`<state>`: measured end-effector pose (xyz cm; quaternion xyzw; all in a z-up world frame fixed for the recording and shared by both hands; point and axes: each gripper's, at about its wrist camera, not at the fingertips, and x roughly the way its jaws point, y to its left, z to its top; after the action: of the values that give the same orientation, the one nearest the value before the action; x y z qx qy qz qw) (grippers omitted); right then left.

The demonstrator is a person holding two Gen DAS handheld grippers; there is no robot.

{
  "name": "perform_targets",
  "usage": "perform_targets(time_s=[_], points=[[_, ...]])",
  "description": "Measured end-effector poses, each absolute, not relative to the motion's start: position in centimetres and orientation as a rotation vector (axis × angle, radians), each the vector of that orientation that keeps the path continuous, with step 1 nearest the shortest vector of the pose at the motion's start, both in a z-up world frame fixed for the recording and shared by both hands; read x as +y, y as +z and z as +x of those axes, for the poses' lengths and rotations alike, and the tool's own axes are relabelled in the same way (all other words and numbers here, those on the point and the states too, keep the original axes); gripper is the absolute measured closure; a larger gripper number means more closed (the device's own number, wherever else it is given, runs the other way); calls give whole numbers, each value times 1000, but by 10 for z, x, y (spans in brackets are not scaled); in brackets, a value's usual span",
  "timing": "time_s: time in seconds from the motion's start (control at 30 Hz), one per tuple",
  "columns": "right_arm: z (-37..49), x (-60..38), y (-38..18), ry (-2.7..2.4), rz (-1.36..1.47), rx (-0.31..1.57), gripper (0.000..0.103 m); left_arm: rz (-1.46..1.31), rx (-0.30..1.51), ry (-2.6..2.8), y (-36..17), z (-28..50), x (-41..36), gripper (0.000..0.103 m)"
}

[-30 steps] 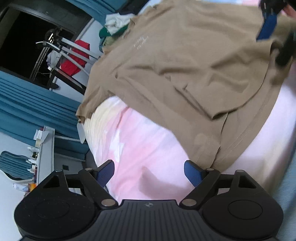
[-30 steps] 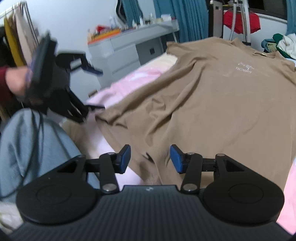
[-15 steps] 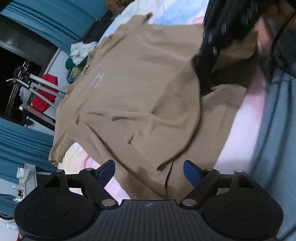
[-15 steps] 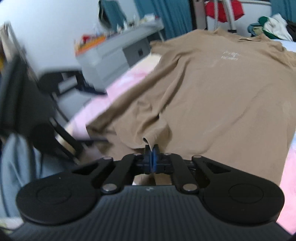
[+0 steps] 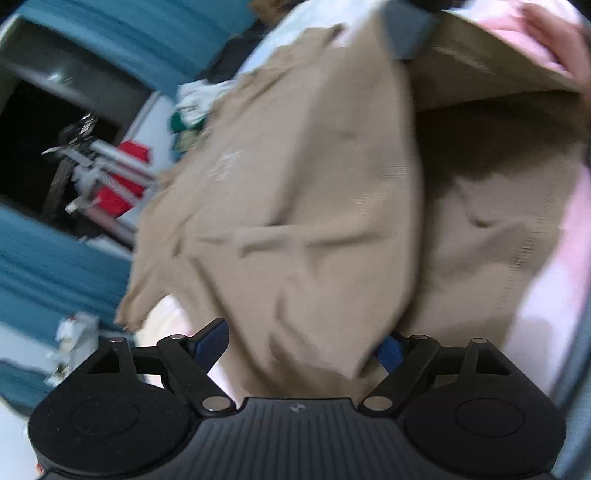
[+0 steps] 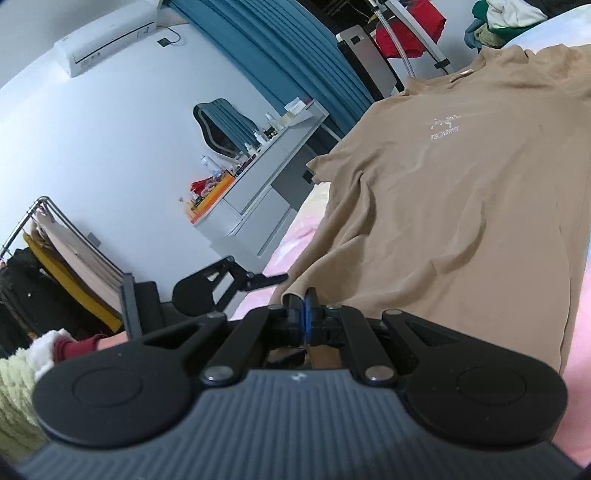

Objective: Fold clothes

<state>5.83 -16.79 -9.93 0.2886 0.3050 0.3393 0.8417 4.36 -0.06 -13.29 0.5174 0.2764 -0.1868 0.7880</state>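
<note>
A tan T-shirt with a small white chest logo lies spread on the pink bed sheet. My right gripper is shut on the shirt's bottom hem and lifts that corner. In the left wrist view the tan T-shirt is blurred; its lower edge hangs between the fingers of my left gripper, which stands open. The left gripper also shows in the right wrist view, low beside the bed edge.
A grey dresser with bottles and a mirror stands by the white wall. A clothes rack is at the left. A drying stand with a red garment and a clothes pile sit beyond the bed.
My right gripper closed on the shirt's hem and raised it. My left gripper moved in so the shirt's lower edge now hangs between its open fingers.
</note>
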Motion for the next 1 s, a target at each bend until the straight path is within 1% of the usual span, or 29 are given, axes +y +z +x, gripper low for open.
perform_targets(time_s=[0.07,0.1,0.17,0.2,0.23,0.27,0.3,0.33,0.43,0.53,0.6,0.67,0.7,0.73,0.9,1.0], points=[[59,-166,-100,722,596,651,99,1130,573,-323,-130,46,4,21],[60,-165,-101,723,584,661,99,1144,565,-300,-127,44,6,23],[62,-159,-104,719,551,692,99,1157,561,-269,-121,41,14,32],[62,-156,-105,716,533,707,99,1147,569,-264,-117,40,19,43],[63,-153,-106,712,508,720,99,1126,585,-266,-112,40,24,59],[62,-149,-107,715,483,733,99,1104,602,-269,-108,39,28,66],[62,-145,-107,720,457,744,99,1082,619,-272,-103,38,33,80],[61,-141,-108,725,432,755,98,1065,629,-278,-98,36,36,91],[58,-129,-110,714,347,784,97,1030,629,-302,-82,21,46,101],[57,-124,-114,672,285,813,96,990,626,-349,-64,5,53,101],[59,-118,-117,634,236,846,95,1012,604,-386,-57,-12,52,101],[59,-108,-121,574,135,881,88,1038,616,-413,-56,-20,51,101],[57,-102,-122,537,72,894,78,1051,628,-423,-58,-23,51,101],[56,-97,-124,500,8,907,71,1064,639,-434,-59,-26,50,101],[51,-94,-124,437,-179,972,71,1048,668,-469,-78,-9,58,98],[49,-94,-123,412,-277,1010,64,1042,673,-480,-89,5,67,96]])
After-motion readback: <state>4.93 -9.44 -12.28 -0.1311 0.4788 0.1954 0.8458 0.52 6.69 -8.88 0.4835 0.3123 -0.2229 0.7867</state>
